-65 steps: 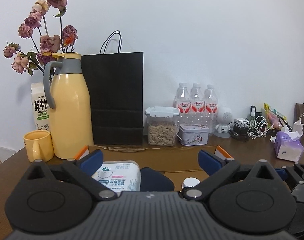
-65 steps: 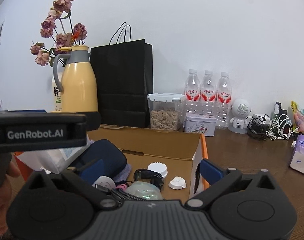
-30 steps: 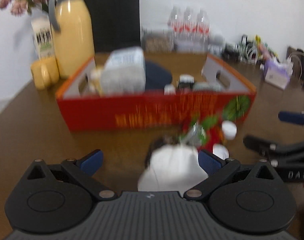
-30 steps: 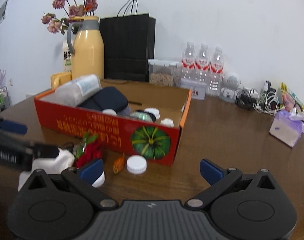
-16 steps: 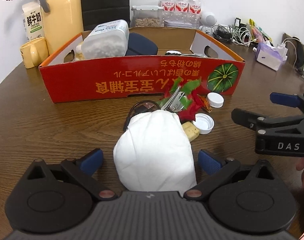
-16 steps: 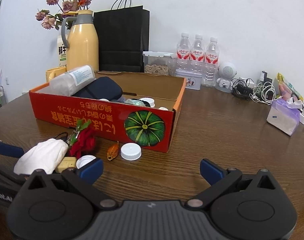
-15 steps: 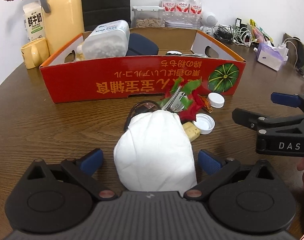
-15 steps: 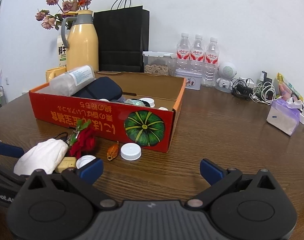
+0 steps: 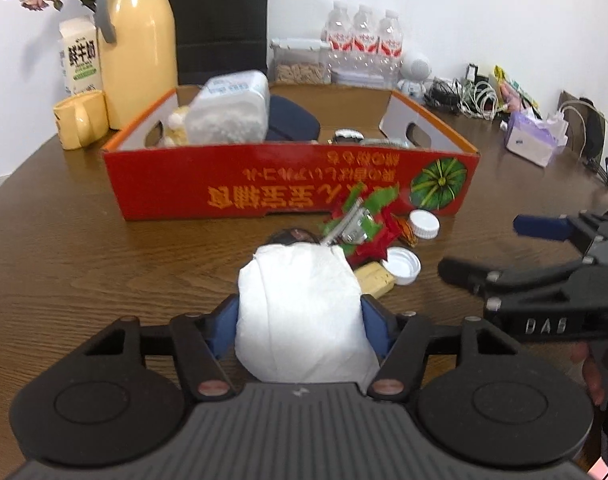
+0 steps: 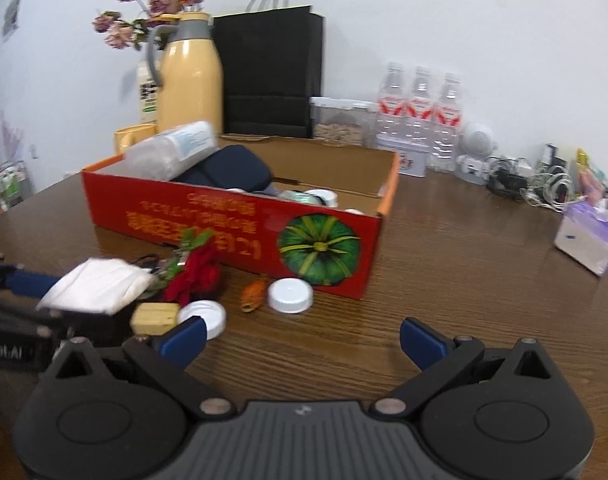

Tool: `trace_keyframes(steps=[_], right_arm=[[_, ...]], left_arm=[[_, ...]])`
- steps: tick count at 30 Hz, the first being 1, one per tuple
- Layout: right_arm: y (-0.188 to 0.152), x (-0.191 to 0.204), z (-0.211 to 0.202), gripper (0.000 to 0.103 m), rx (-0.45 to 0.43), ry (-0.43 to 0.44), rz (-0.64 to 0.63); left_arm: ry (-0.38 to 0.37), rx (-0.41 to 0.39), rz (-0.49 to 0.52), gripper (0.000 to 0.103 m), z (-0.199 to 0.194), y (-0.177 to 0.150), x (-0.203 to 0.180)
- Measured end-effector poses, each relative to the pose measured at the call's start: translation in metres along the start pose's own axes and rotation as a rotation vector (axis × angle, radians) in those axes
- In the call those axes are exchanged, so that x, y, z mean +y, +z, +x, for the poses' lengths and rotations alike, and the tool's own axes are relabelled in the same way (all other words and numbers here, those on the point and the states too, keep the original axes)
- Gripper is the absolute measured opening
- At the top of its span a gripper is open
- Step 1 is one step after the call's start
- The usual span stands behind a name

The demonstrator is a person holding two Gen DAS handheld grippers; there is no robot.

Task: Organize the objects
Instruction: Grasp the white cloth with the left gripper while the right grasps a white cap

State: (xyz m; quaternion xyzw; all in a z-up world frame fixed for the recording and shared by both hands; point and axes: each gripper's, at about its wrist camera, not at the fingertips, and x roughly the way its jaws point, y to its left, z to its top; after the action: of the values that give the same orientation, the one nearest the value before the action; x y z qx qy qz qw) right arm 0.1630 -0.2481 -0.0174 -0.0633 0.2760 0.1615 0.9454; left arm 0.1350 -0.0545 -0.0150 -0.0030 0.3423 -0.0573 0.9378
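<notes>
A white folded cloth bundle (image 9: pixel 300 304) lies on the brown table in front of the red cardboard box (image 9: pixel 224 192). My left gripper (image 9: pixel 300 320) is around it; its jaws are closing and both blue pads touch the bundle's sides. The right wrist view shows the same bundle (image 10: pixel 98 286) at the left. Just beyond it lie a red-and-green flower piece (image 9: pixel 363 224), a yellow block (image 9: pixel 377 280) and two white caps (image 9: pixel 403 266). My right gripper (image 10: pixel 302 336) stands open above bare table, right of this pile, with nothing between its fingers.
The box (image 10: pixel 232 216) holds a clear packet, a dark pouch and small lids. Behind it stand a yellow thermos (image 9: pixel 138 40), a yellow mug (image 9: pixel 80 124), a black paper bag (image 10: pixel 270 76) and water bottles (image 10: pixel 419 108). A tissue pack (image 10: pixel 587 240) and cables lie at the right.
Both grippers came down from over the box to the table in front of it. In the last half second the left jaws closed onto the white bundle; the right gripper stayed open.
</notes>
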Motion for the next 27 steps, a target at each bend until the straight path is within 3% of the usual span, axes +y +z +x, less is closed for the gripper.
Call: trace_keyframes(steps=[4,6,10,15,17,19,25,27], right_arm=[[0.003,0.012,0.006,0.087,0.017,0.029,-0.031],[0.004,0.016,0.009,0.086,0.033,0.035,-0.038],[0.005,0.023,0.014,0.069,0.053,0.056,-0.052],[0.008,0.028,0.020,0.066,0.069,0.076,-0.053],[0.009,0.030,0.022,0.061,0.076,0.083,-0.056],[0.010,0.031,0.023,0.047,0.075,0.096,-0.057],[0.011,0.036,0.024,0.027,0.069,0.133,-0.064],[0.011,0.037,0.023,0.027,0.067,0.136,-0.067]], left_arm=[[0.013,-0.024,-0.022,0.065,-0.009,0.004,0.009],[0.017,-0.032,-0.027,0.065,-0.013,0.004,0.014],[0.021,-0.043,-0.040,0.065,-0.018,0.004,0.022],[0.022,-0.056,-0.064,0.065,-0.022,0.004,0.031],[0.020,-0.061,-0.071,0.065,-0.023,0.004,0.034],[0.016,-0.066,-0.075,0.065,-0.024,0.004,0.037],[0.008,-0.075,-0.078,0.065,-0.023,0.003,0.040],[0.006,-0.075,-0.079,0.065,-0.022,0.004,0.041]])
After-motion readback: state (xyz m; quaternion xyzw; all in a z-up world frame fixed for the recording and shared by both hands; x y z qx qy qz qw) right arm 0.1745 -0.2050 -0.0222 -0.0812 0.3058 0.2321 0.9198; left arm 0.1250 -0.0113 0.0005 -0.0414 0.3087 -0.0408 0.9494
